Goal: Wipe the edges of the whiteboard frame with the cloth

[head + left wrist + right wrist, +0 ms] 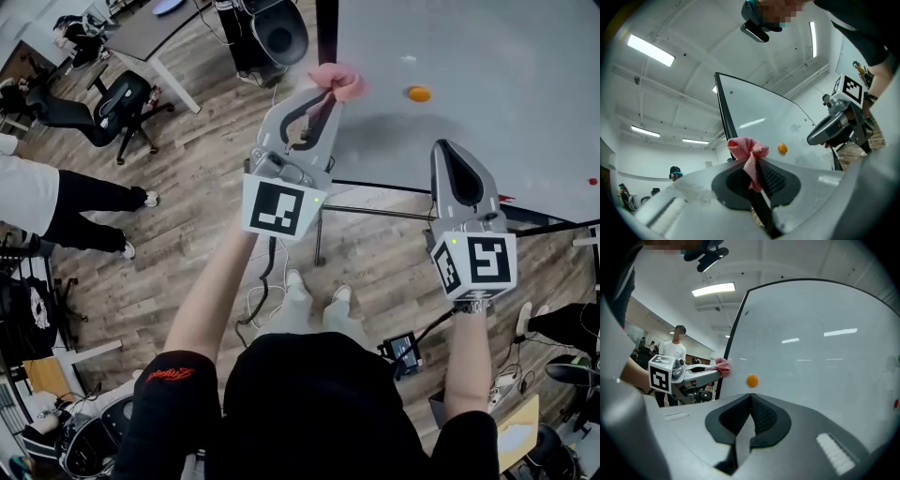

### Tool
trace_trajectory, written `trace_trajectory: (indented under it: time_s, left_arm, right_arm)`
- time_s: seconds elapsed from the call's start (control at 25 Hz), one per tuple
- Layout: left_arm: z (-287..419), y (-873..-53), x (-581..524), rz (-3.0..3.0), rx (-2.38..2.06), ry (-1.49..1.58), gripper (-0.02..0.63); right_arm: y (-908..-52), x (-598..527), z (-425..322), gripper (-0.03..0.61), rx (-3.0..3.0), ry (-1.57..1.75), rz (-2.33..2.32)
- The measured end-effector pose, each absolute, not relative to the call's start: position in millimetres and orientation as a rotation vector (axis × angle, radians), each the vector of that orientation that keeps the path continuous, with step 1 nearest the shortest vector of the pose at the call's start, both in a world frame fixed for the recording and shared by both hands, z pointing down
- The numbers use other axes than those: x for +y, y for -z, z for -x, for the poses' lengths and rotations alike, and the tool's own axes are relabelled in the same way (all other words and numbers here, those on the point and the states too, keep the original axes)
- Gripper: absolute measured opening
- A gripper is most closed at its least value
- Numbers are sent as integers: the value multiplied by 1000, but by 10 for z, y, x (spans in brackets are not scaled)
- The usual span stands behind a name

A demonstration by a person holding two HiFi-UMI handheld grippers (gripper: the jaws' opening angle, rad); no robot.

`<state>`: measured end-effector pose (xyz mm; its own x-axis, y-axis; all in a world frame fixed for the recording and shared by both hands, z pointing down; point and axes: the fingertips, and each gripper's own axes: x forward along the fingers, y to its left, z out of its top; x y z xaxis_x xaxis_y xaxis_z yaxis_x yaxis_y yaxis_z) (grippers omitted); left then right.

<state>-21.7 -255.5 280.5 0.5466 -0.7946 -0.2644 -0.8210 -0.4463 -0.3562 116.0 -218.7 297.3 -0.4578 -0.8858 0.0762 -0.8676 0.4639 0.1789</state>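
Left tool: the left gripper point(755, 165) is clamped on a bunched pink checked cloth point(746, 149). The wad sticks out past the tips, so I judge fabric rather than plastic meets the board.
Cloth position: it sits at the black left side strip of the whiteboard frame point(723, 104). In the right gripper view the wad point(721, 365) lies right on that dark strip. It looks pressed there, though I cannot confirm contact.
Why held so: my left forearm reaches up and forward in the head view, and the gripper point(328, 91) points at the side edge. That angle should let me drag the cloth along the strip.
Right tool: the right gripper point(750, 401) has its jaws pressed together with nothing between them. It hangs in front of the white board face point(820, 357), near the bottom strip of the frame in the head view. I read it as idle, parked clear of the wiping side.
On the board: a small round orange magnet point(752, 380) sits on the white face between the two tools, just beside the cloth but apart from it.
Containers: none that I can pick out in any view.
Task stage: wiping of the side edge looks under way. I cannot judge how much of the frame is done.
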Motion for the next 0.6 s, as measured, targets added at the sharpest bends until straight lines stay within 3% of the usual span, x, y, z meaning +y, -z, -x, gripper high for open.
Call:
trace_trajectory:
  time_s: [0.6]
  left_arm:
    - [239, -3127, -2557, 2391, 1354, -44, 21]
  right_arm:
    - [-3161, -2167, -1142, 2, -2539, 133, -1522]
